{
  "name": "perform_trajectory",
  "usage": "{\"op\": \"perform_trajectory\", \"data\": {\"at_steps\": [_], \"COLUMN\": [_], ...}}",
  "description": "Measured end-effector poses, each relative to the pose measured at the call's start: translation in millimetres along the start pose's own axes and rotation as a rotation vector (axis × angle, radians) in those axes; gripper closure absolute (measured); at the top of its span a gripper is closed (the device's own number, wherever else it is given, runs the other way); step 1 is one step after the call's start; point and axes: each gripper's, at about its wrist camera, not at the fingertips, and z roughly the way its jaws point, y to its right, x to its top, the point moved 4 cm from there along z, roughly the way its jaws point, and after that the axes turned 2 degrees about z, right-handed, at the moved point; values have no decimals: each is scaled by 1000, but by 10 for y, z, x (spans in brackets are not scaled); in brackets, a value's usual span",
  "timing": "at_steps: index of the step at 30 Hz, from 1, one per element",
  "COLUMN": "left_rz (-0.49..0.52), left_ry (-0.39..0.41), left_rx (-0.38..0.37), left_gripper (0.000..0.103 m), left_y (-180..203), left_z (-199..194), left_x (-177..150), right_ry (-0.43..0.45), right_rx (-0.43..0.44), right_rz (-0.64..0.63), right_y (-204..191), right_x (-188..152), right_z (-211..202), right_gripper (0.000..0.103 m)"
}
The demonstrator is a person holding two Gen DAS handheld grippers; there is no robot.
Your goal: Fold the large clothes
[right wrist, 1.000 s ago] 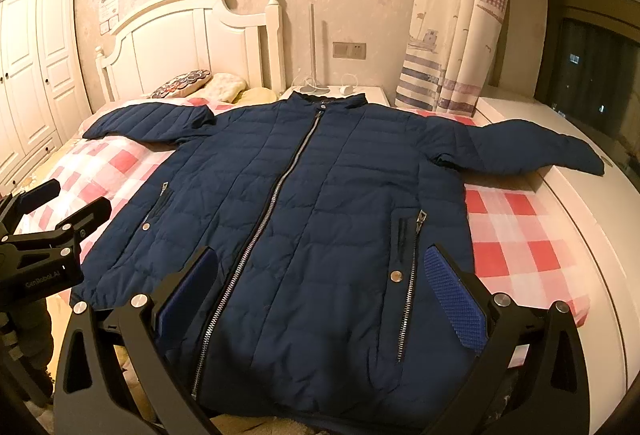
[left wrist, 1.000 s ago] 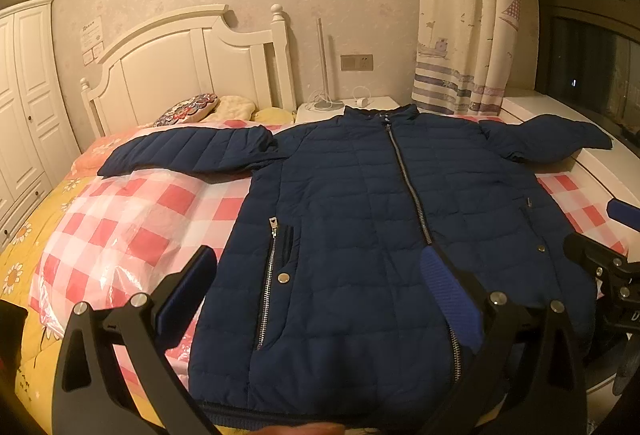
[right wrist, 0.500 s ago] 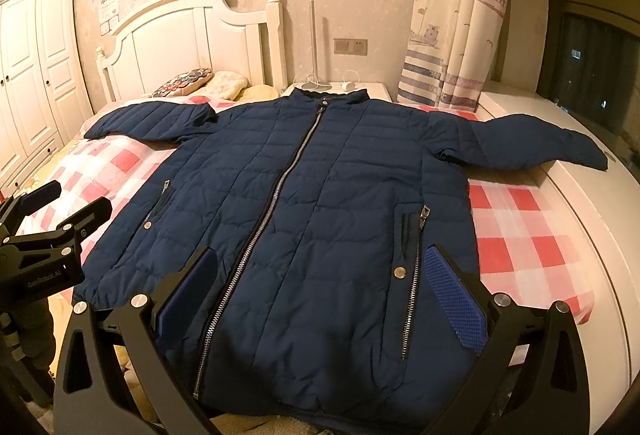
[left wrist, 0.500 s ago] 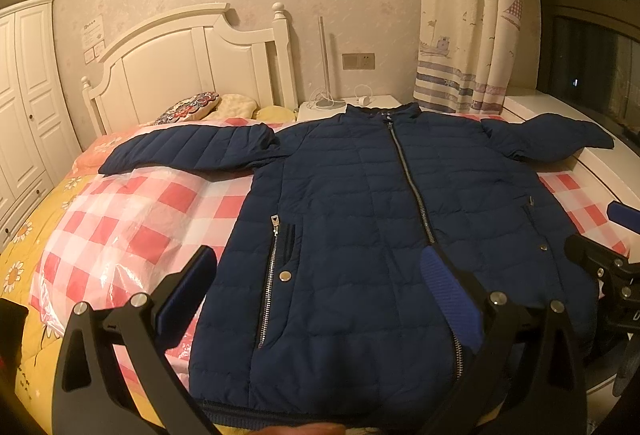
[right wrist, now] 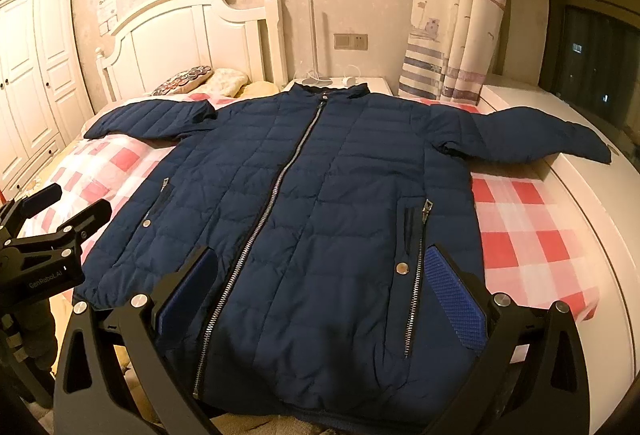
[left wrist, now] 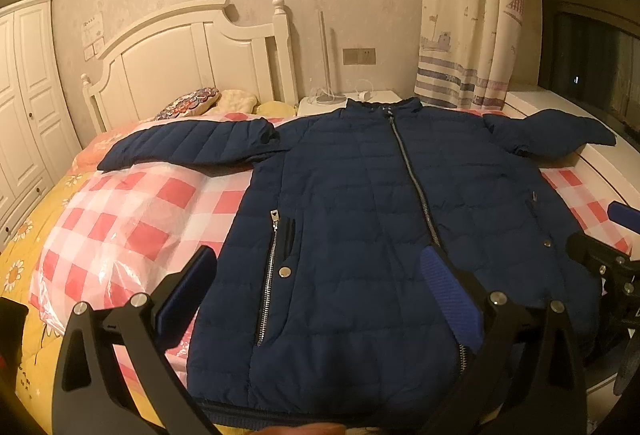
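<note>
A navy quilted jacket (left wrist: 360,203) (right wrist: 320,203) lies flat and zipped on the bed, front up, collar toward the headboard, both sleeves spread sideways. My left gripper (left wrist: 320,267) hovers open above the hem on the jacket's left half, with nothing between its blue pads. My right gripper (right wrist: 320,267) hovers open above the hem on the right half, also empty. Each gripper shows at the edge of the other's view: the right gripper (left wrist: 600,259) and the left gripper (right wrist: 44,223).
The bed has a red-and-white checked cover (left wrist: 120,219) over a yellow flowered quilt (left wrist: 24,263). Pillows (left wrist: 192,105) lie by the white headboard (left wrist: 192,51). A nightstand (left wrist: 348,101), curtain (left wrist: 472,15), white window ledge (right wrist: 560,139) and wardrobe (left wrist: 20,107) surround it.
Both views have shifted only slightly; the jacket and both open grippers stay as they were.
</note>
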Motion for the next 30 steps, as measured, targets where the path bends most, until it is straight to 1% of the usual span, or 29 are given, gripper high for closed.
{"op": "perform_trajectory", "data": {"at_steps": [5, 6, 8, 9, 11, 13, 14, 15, 16, 18, 20, 21, 24, 26, 28, 29, 30], "left_rz": [5, 7, 13, 25, 64, 100, 105, 109, 109, 101, 80, 67, 17, -27, -63, -63, -55], "left_ry": [-35, -42, -69, -89, -132, -189, -209, -228, -235, -245, -251, -254, -280, -330, -330, -331, -334], "left_rx": [10, 6, -29, -54, -75, -71, -65, -54, -44, -8, 39, 49, 43, -1, -30, -30, -22], "left_gripper": [2, 2, 2, 2, 2, 2, 2, 2, 2, 2, 2, 2, 2, 2, 2, 2, 2], "left_y": [43, 57, 83, 103, 148, 179, 178, 162, 150, 102, 16, -23, -117, -159, -221, -224, -213], "left_z": [167, 215, 385, 525, 831, 1238, 1415, 1633, 1779, 2092, 2394, 2512, 2835, 3003, 3040, 3049, 3063], "left_x": [0, 18, 43, 65, 130, 237, 297, 382, 449, 596, 712, 750, 756, 654, 658, 654, 651], "right_ry": [0, -1, -23, -32, -53, -79, -82, -80, -80, -87, -82, -75, -62, -60, -60, -61, -61], "right_rx": [21, 17, -12, -33, -65, -92, -102, -120, -141, -173, -192, -206, -239, -264, -278, -286, -297], "right_rz": [31, 36, 52, 73, 144, 238, 273, 321, 356, 458, 520, 552, 613, 671, 716, 735, 746], "right_y": [173, 242, 397, 528, 863, 1233, 1390, 1637, 1819, 2255, 2531, 2688, 3037, 3256, 3382, 3436, 3472], "right_x": [14, 21, 42, 65, 138, 211, 249, 320, 373, 514, 636, 720, 921, 986, 998, 1001, 1000], "right_z": [122, 177, 300, 383, 580, 781, 859, 990, 1089, 1348, 1519, 1624, 1898, 2046, 2126, 2168, 2209], "right_gripper": [4, 4, 4, 4, 4, 4, 4, 4, 4, 4, 4, 4, 4, 5, 10, 18, 23]}}
